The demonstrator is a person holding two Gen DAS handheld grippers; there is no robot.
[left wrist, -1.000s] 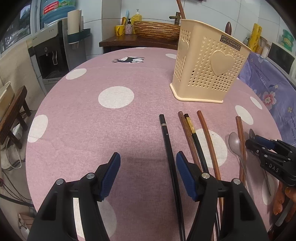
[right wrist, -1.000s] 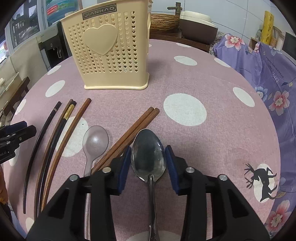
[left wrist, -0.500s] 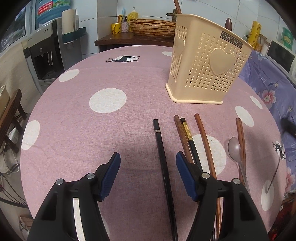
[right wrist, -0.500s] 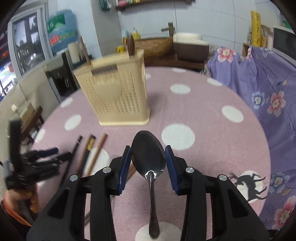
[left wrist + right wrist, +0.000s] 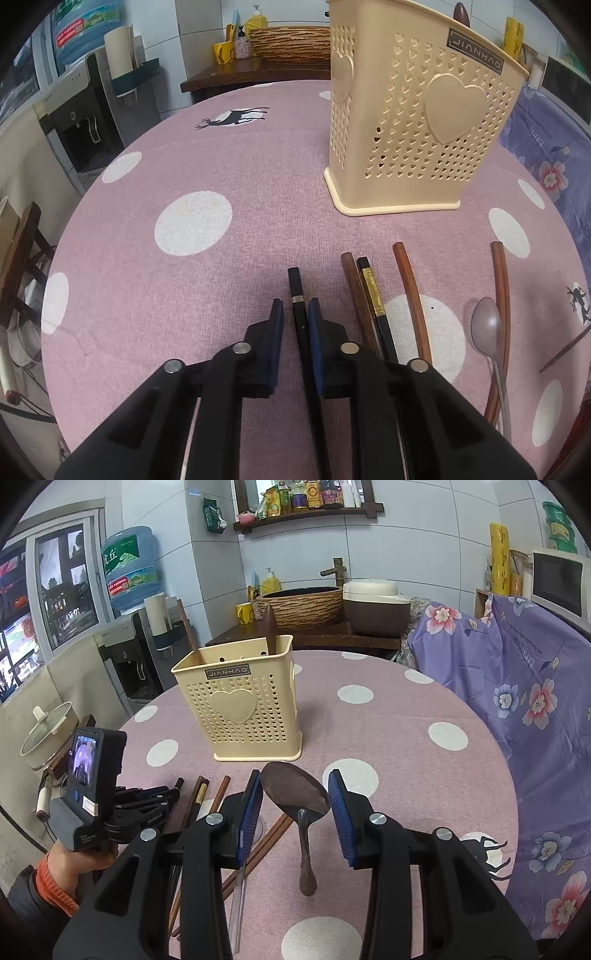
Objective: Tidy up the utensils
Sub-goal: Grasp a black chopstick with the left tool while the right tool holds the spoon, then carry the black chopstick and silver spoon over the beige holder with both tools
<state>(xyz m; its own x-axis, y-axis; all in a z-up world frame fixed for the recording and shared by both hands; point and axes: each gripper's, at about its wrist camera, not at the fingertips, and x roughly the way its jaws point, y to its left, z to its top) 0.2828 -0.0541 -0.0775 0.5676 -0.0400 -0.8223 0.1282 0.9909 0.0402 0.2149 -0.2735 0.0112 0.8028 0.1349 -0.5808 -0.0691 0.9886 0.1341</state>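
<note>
Left hand-held gripper (image 5: 295,325) closing around black chopstick (image 5: 300,314) lying on counter (image 5: 221,155). Right hand-held gripper (image 5: 295,801) gripping metal spoon (image 5: 297,794), lifting it before beige utensil holder (image 5: 251,705).

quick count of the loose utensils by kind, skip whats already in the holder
chopsticks: 6 (black chopstick, dark brown chopstick, gold-banded chopstick, reddish chopstick, brown pair)
spoons: 2 (grey spoon on the cloth, metal spoon in the right hand-held gripper)
total: 8
</note>
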